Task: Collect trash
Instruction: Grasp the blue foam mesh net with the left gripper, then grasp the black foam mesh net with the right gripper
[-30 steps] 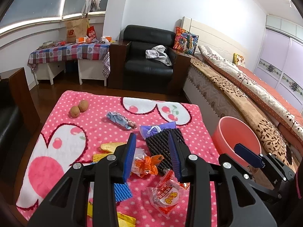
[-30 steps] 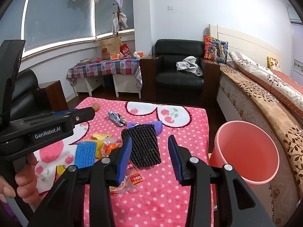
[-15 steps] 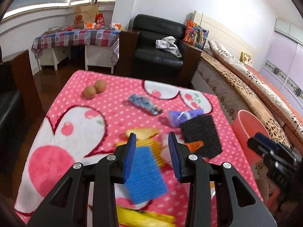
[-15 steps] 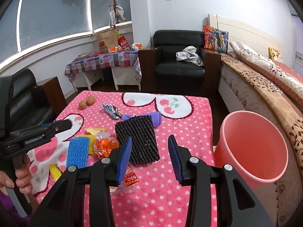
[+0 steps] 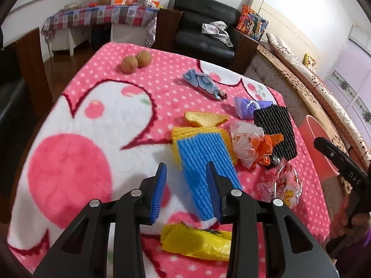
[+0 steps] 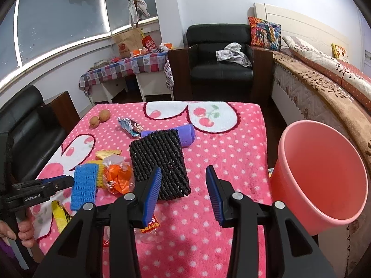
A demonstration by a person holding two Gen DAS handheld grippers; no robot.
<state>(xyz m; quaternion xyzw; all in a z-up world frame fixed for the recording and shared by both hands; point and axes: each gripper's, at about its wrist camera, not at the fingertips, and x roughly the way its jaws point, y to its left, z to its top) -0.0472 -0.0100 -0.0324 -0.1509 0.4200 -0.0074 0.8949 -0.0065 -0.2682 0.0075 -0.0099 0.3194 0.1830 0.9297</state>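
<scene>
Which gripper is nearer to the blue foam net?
Left. The left gripper hangs right over the blue foam net, jaws open. The right gripper is off to its right, near the black net.

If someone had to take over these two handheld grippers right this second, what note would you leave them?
Left gripper: open, empty, low over the blue foam net.
Right gripper: open, empty, just above the black foam net.
Pink bin: beside the table's right edge, appears empty.
Done: nothing binned yet, as far as can be seen.
Left: all of it, including the orange wrapper, yellow wrapper and purple foam net.
</scene>
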